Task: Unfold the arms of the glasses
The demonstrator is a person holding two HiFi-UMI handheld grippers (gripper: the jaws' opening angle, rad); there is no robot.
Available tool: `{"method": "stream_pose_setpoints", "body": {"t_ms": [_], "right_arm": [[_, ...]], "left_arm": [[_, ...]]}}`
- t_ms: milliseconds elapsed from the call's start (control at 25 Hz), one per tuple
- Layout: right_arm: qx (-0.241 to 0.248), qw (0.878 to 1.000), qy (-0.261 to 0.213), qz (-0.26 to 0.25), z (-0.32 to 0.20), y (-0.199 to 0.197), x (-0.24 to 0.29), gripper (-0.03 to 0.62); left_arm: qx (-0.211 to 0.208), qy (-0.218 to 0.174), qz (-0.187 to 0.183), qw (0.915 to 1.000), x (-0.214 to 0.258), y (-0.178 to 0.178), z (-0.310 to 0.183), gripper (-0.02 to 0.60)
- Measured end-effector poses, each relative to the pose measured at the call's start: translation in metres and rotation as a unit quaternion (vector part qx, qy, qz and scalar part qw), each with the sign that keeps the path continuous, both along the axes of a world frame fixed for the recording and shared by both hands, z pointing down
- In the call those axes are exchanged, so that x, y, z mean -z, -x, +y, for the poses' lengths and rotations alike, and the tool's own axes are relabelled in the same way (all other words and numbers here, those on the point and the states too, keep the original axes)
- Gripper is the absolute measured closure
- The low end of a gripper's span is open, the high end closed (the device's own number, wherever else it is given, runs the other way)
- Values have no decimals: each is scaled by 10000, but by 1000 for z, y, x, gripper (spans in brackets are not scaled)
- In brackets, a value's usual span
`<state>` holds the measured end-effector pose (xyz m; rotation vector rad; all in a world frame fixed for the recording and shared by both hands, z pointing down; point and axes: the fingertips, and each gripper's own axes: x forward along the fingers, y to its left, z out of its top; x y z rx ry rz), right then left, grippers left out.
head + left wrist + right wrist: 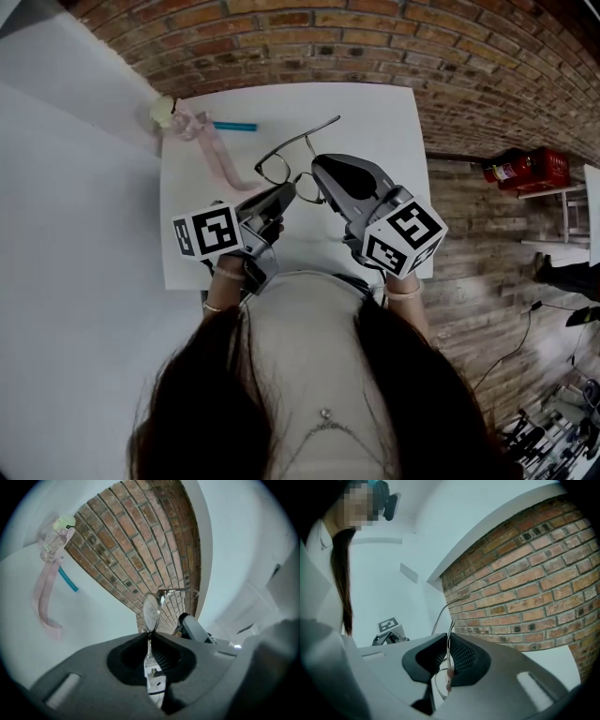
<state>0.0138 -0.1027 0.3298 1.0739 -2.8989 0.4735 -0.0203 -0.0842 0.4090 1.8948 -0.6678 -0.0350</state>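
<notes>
Thin metal wire and clear lenses: the glasses (275, 167) hang in the air over the white table (375, 112), touching nothing but my two grippers. The left gripper (150, 637) has its jaws pressed together on the rim at the edge of one lens, which stands upright just past the tips. The right gripper (447, 641) is likewise clamped on a thin metal part right beside the other lens. I cannot tell from its view whether that part is the rim or the folded arm. From the head view, one arm (314, 129) points away from the frame toward the far side of the table, so I judge it swung out, perhaps not fully. The second arm I cannot trace. Step in hand, as I read it: frame steadied on the left, the second arm to be opened on the right. Next move calls for the left grip to hold firm while the right swings slowly about the hinge with light force, since the wire looks easy to bend. The pink strap (220, 159) lies well clear.
</notes>
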Motion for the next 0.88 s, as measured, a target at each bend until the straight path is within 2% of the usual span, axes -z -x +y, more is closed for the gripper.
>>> {"method": "stream_pose_setpoints", "body": {"t_ms": [880], "right_arm": [[-153, 9996, 16, -227, -1, -15, 7, 569]], "left_arm": [[193, 32, 169, 9997, 3, 4, -2, 558]]}}
